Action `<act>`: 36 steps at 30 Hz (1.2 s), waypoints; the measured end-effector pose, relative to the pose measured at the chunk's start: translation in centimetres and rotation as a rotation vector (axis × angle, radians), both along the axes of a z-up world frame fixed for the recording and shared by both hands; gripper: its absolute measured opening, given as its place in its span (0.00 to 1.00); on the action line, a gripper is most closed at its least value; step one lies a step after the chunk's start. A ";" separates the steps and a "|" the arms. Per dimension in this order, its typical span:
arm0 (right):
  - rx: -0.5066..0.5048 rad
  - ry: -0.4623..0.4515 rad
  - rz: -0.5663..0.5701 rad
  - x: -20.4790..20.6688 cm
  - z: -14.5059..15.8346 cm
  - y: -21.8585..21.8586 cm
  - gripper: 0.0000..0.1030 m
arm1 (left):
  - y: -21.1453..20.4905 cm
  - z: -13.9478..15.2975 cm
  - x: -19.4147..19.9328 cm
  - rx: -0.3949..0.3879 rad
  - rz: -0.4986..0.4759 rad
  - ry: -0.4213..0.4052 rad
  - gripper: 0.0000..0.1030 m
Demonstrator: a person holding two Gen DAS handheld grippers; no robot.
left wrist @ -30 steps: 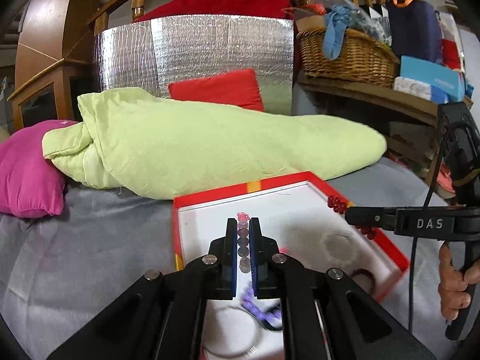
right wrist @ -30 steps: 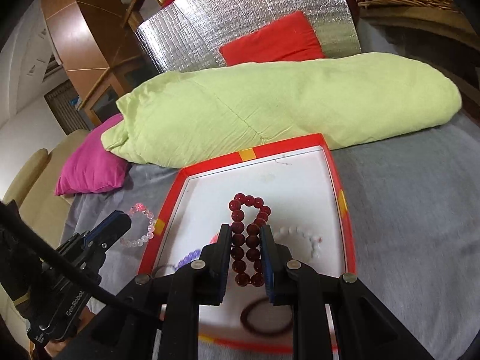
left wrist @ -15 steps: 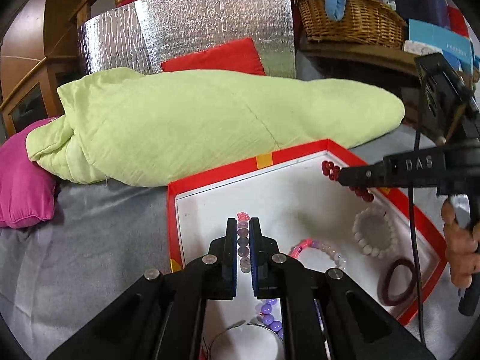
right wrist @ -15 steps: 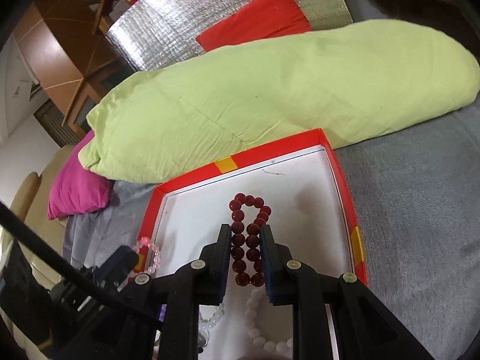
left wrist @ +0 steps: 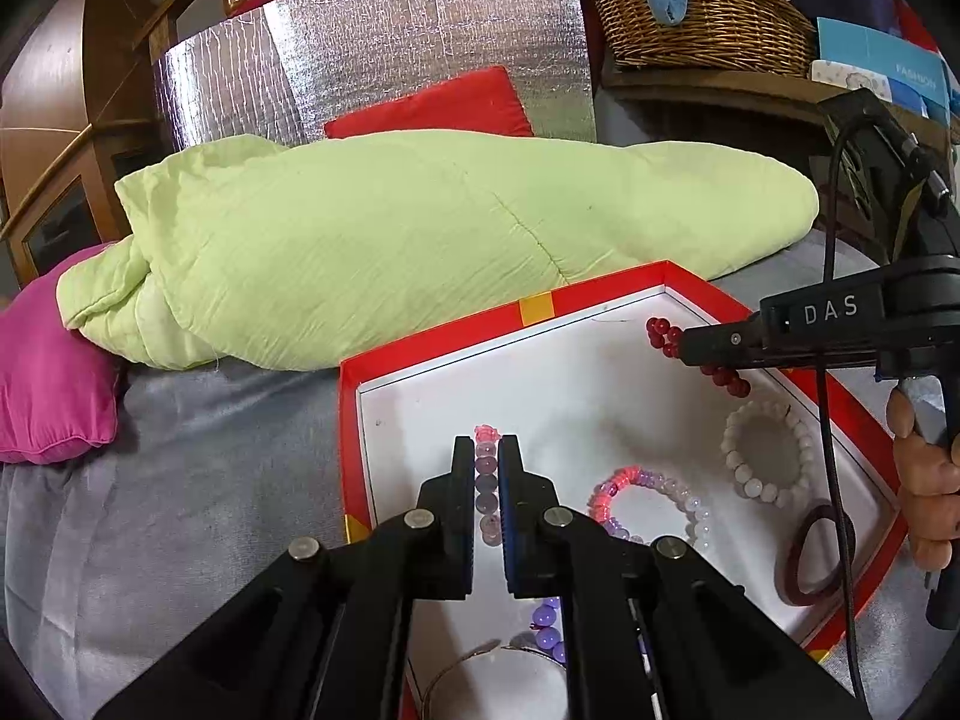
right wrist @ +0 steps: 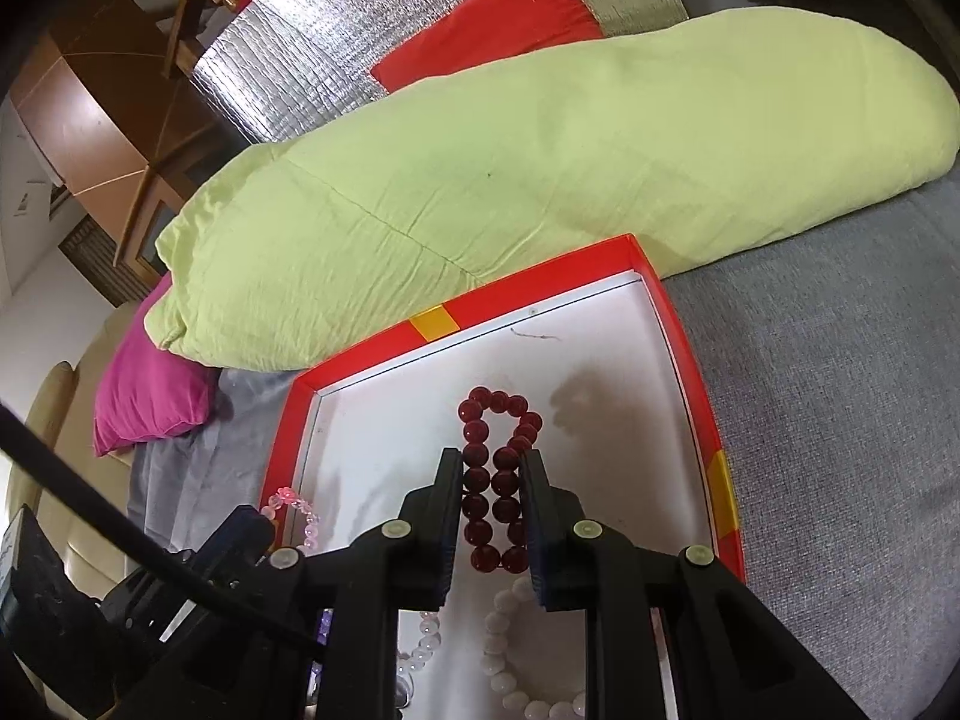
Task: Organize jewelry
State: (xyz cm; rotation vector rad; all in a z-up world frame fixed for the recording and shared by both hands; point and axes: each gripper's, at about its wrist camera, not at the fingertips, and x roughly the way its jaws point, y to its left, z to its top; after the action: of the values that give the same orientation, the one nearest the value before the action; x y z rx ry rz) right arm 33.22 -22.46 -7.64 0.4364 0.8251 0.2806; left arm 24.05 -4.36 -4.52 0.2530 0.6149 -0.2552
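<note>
A red box with a white inside (left wrist: 606, 300) (right wrist: 528, 288) lies on the grey bed. My left gripper (left wrist: 486, 450) is shut on a pink and lilac bead bracelet (left wrist: 487, 483) over the box's left part. My right gripper (right wrist: 492, 462) is shut on a dark red bead bracelet (right wrist: 498, 468) over the box's far right part; it shows in the left wrist view (left wrist: 690, 348) too. In the box lie a white bead bracelet (left wrist: 762, 450), a pink and clear bead bracelet (left wrist: 648, 492), a dark brown bangle (left wrist: 813, 552), purple beads (left wrist: 549, 636) and a thin wire bangle (left wrist: 462, 660).
A rolled light green quilt (left wrist: 420, 240) lies right behind the box. A magenta pillow (left wrist: 48, 372) lies at the left, a red cushion (left wrist: 438, 105) against a silver foil panel (left wrist: 384, 42) behind. A wicker basket (left wrist: 702, 18) stands on a shelf at the back right.
Both grippers have moved forward and lower over the box, each still holding its bracelet. More of the box's contents have come into the left wrist view.
</note>
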 end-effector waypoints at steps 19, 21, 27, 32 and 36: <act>0.021 0.019 0.004 -0.2 -0.1 0.0 0.23 | 0.1 0.0 0.2 0.035 0.035 0.020 0.27; 0.021 0.014 0.007 -0.6 0.2 -0.1 0.23 | -0.1 0.3 -0.2 0.053 0.051 0.003 0.56; -0.040 0.006 -0.001 -3.3 1.9 -0.4 0.30 | -0.5 2.1 -2.2 0.071 0.067 -0.018 0.71; -0.132 -0.048 -0.029 -7.4 3.9 -0.8 0.54 | -1.1 3.1 -5.4 0.087 0.080 0.002 0.75; -0.195 -0.079 -0.037 -10.9 5.0 -1.2 0.55 | -1.0 4.2 -8.5 0.087 0.082 0.011 0.77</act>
State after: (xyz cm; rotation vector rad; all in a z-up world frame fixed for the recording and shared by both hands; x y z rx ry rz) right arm 22.32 -23.64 -2.65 0.2561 0.7583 0.1793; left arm 15.52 -5.34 -0.36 0.3093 0.6462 -0.1511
